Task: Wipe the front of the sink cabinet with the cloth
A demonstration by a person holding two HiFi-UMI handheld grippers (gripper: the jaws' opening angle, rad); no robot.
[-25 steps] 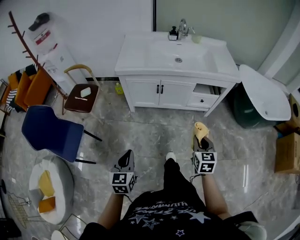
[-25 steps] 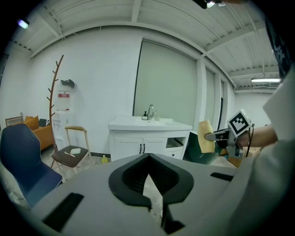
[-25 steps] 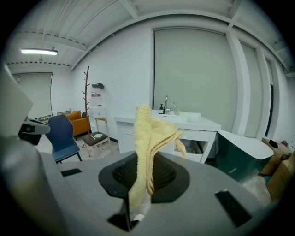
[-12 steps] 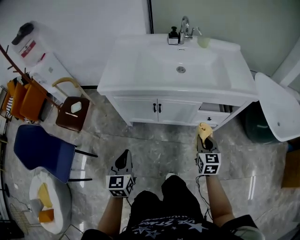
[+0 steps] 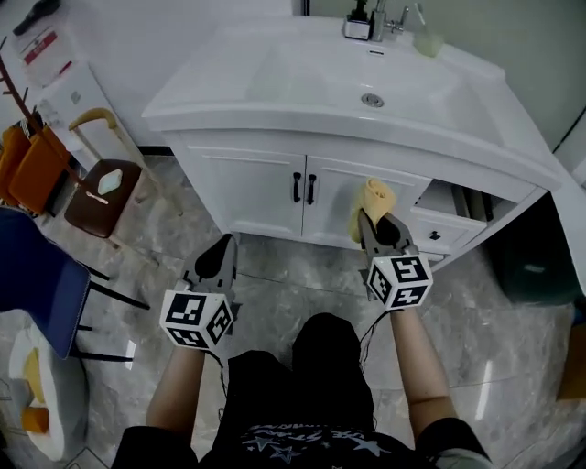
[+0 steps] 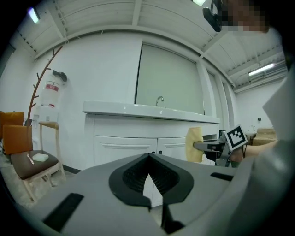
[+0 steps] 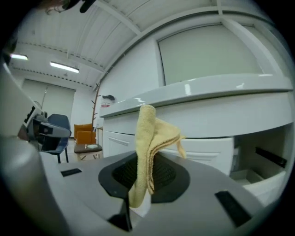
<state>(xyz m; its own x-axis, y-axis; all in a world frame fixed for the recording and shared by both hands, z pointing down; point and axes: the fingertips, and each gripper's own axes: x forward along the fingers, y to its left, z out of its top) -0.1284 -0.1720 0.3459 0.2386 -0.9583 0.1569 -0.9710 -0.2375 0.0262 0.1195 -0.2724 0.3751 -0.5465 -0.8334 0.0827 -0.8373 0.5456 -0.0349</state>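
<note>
The right tongs (image 5: 379, 223) are clenched on a yellow cloth (image 5: 373, 198), which is gripped at its lower part and stands folded above the jaw tips in the right gripper view. In the head view the cloth lies at centre right of the frame, in front of the right-hand door of the white sink cabinet (image 5: 261, 188) and just right of the two dark door handles (image 5: 303, 188). No view shows whether the cloth touches the door panel. The left tongs (image 5: 220, 253) are clenched with nothing between the jaws; they are held low at centre left of the frame, above the marble floor (image 5: 275, 284), apart from the cabinet front and pointed toward it. To the right of the cloth a drawer (image 5: 438, 224) stands partly pulled out. The white counter (image 5: 229, 92) of the cabinet fills the upper centre of the frame, with a faucet (image 5: 385, 14) at its rear edge. A brown chair (image 5: 103, 188) stands at the left of the cabinet.
</note>
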